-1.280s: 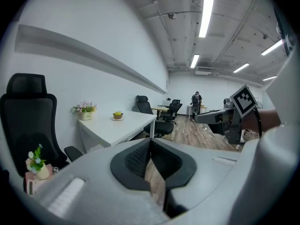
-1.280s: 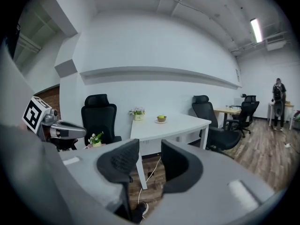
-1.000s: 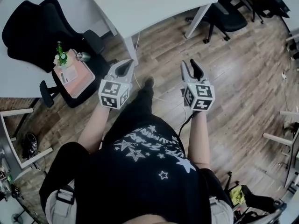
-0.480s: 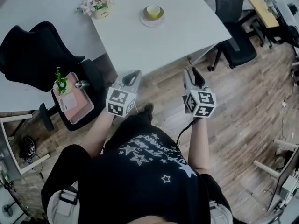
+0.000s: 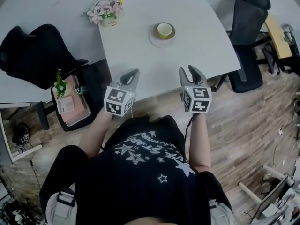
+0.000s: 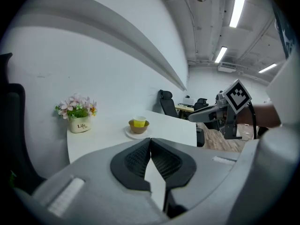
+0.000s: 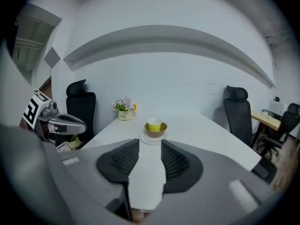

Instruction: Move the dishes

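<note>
A yellow cup (image 5: 164, 29) stands in a brown bowl (image 5: 159, 33) on a white saucer (image 5: 161, 42), on the far part of the white table (image 5: 140, 50). My left gripper (image 5: 132, 72) hovers over the table's near edge, shut with nothing in it; its tips touch in the left gripper view (image 6: 150, 139). My right gripper (image 5: 189, 69) is beside it, open and empty. Along its jaws, the right gripper (image 7: 150, 142) faces the cup (image 7: 154, 124), bowl (image 7: 156, 131) and saucer (image 7: 151, 138), well short of them.
A small flower pot (image 5: 108, 11) stands at the table's far left corner. A black office chair (image 5: 37, 50) is to the left, with a pink box (image 5: 72, 102) on a seat beside it. Two black chairs (image 5: 248, 18) stand at the right. Wooden floor (image 5: 243, 139) lies around me.
The person has stepped toward the table: both grippers went from above the floor to over its near edge, and the dishes came closer. The jaws look the same as before.
</note>
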Motion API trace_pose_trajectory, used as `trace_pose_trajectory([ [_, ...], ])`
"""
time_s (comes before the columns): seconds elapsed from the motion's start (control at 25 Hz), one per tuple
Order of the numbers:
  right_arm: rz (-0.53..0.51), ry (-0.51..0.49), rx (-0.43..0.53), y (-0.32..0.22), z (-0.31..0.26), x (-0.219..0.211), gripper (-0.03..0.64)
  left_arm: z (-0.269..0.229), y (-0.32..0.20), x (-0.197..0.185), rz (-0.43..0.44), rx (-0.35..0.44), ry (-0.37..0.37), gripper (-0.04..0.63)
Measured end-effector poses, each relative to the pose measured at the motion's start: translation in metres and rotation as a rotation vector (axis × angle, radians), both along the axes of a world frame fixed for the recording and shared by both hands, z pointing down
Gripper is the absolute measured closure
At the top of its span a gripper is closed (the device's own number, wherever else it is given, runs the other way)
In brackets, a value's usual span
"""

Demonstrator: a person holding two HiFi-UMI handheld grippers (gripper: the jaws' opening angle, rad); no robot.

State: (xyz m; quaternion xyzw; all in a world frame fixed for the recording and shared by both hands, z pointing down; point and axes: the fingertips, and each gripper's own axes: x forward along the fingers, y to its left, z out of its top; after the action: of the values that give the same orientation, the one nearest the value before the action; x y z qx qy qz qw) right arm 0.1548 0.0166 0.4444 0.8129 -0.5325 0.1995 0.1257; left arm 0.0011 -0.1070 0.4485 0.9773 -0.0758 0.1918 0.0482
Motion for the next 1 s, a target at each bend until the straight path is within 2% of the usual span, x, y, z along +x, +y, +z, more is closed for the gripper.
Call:
trace_pose_trajectory([
  [0.2, -0.135, 0.019, 0.003, -0.043, 0.001, 0.042, 0.465, 0.004, -0.020, 0.021, -0.112, 0.023, -0.028, 0.584],
  [0.36, -0.278, 0.003, 0.006, -0.085, 0.010, 0.070, 0.465, 0.002, -0.038, 0.040, -0.254, 0.037, -0.033, 0.584],
  [0.52, -0.449, 0.019, -0.040, -0.118, 0.016, 0.079, 0.465, -0.003, -0.043, 0.054, -0.375, 0.037, -0.043, 0.584],
  [0.68, -0.574, 0.040, -0.062, -0.142, 0.017, 0.089, 0.465, -0.005, -0.043, 0.063, -0.470, 0.036, -0.050, 0.584],
  [0.8, -0.702, 0.120, -0.131, -0.160, 0.028, 0.088, 0.465, -0.001, -0.044, 0.061, -0.542, 0.045, -0.070, 0.584],
  [1.0, -0.898, 0.360, -0.280, -0.179, 0.048, 0.083, 0.466, 0.002, -0.042, 0.055, -0.628, 0.053, -0.085, 0.584],
])
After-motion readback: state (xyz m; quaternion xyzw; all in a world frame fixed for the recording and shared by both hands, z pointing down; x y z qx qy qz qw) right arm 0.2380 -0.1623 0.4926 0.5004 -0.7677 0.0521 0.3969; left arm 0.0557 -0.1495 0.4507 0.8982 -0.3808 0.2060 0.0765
